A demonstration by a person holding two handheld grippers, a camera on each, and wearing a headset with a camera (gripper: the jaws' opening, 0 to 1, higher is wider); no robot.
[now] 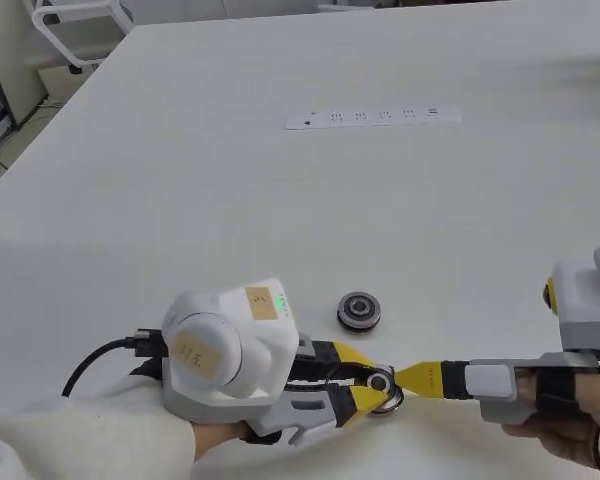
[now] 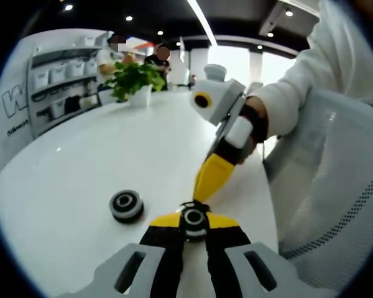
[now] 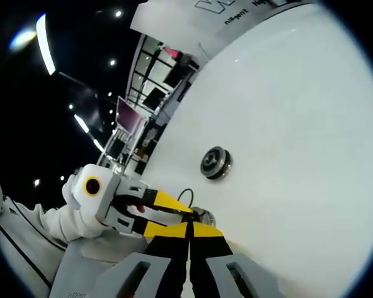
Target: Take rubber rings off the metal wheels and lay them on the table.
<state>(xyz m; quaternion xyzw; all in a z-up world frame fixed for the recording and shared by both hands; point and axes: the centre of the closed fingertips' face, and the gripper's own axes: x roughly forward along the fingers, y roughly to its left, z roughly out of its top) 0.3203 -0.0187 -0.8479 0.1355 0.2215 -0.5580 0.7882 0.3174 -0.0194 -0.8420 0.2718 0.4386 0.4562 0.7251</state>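
A small metal wheel (image 1: 381,384) with a black rubber ring is held just above the white table (image 1: 280,200); my left gripper (image 1: 376,388) is shut on it from the left. In the left gripper view the wheel (image 2: 194,221) sits between the yellow jaw tips. My right gripper (image 1: 400,380) comes in from the right, its yellow tips shut together at the wheel's rim, where a bit of the black ring (image 2: 190,204) is pinched. A second wheel (image 1: 359,311) with its ring lies flat on the table just beyond, and also appears in both gripper views (image 2: 126,205) (image 3: 215,162).
A white strip with printed marks (image 1: 373,117) lies far back on the table. A chair (image 1: 75,25) stands off the far left corner. A potted plant (image 2: 132,81) stands at the table's far end. A black cable (image 1: 95,360) trails from the left gripper.
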